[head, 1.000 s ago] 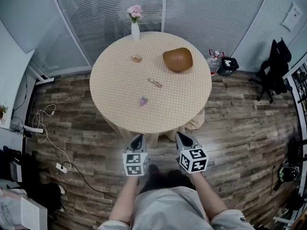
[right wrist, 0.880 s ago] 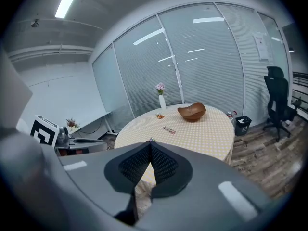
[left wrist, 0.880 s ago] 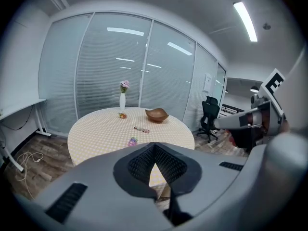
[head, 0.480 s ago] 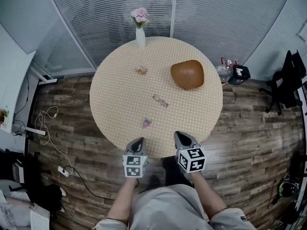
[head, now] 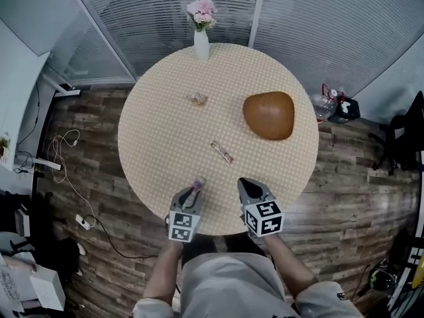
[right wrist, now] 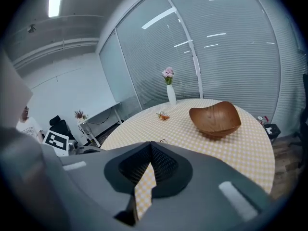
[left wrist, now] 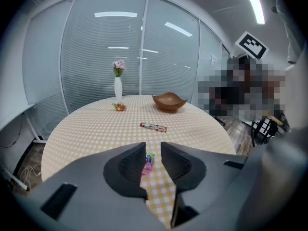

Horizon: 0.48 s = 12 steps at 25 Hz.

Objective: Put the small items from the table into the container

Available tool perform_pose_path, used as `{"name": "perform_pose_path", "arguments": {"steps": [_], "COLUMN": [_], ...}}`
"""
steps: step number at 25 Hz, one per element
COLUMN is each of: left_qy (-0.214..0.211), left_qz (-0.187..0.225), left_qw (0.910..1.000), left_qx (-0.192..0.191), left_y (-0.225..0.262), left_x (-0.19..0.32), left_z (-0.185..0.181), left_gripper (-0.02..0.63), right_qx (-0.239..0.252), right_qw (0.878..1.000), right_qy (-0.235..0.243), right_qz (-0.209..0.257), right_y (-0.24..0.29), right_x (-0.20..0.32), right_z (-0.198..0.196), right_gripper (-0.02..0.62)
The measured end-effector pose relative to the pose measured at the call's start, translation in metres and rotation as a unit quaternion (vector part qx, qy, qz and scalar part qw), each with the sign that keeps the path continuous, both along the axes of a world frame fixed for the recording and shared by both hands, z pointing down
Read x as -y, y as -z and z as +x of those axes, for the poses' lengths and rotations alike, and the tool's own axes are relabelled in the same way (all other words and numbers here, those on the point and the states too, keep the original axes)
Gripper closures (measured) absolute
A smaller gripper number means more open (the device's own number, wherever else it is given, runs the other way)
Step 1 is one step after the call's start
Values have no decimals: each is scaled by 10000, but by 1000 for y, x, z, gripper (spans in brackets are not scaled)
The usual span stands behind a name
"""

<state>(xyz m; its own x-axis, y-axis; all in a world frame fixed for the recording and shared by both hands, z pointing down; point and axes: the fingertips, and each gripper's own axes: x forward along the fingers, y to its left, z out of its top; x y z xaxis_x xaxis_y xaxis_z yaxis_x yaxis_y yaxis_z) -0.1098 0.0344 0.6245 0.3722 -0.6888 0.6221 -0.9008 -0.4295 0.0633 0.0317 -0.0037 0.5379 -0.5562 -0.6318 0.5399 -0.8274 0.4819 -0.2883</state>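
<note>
Noted round table (head: 159,131) in yellow-check cloth on dark plank floor (head: 344,177), slatted glass wall (head: 132,18) beyond, white vase (head: 201,45) of pink flowers at far edge, cables (head: 66,184) on floor to left. Logged wooden bowl (head: 269,114) far right, small orange item (head: 197,99) far left of centre, wrapped bar (head: 222,152) mid-table, purple candy (head: 197,182) by near edge. Found left gripper (head: 194,189) at that candy with fingers just parting, candy between them and not clamped; right gripper (head: 246,184) beside it, fingers together on nothing.

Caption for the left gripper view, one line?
Left tool, jaws opening, candy between them on the table; bar, bowl and vase beyond.
</note>
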Motion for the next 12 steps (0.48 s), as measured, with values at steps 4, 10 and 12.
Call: {"name": "perform_pose_path", "arguments": {"steps": [4, 10, 12], "left_qy": [-218, -687, -696], "left_qz": [-319, -674, -811], "left_qw": [9992, 9950, 9939], "left_qx": [56, 250, 265], "left_y": [-30, -64, -73], "left_x": [12, 26, 29], "left_z": [-4, -7, -6], "left_gripper": [436, 390, 390], "right_qx": [-26, -31, -56], "right_qw": [9998, 9994, 9992], "right_qy": [67, -17, -46], "right_qz": [-168, -332, -390], "right_y": [-14, -25, -30], "right_x": [10, 19, 18], "right_z": [-4, -11, -8], "right_gripper": [595, 595, 595]}}
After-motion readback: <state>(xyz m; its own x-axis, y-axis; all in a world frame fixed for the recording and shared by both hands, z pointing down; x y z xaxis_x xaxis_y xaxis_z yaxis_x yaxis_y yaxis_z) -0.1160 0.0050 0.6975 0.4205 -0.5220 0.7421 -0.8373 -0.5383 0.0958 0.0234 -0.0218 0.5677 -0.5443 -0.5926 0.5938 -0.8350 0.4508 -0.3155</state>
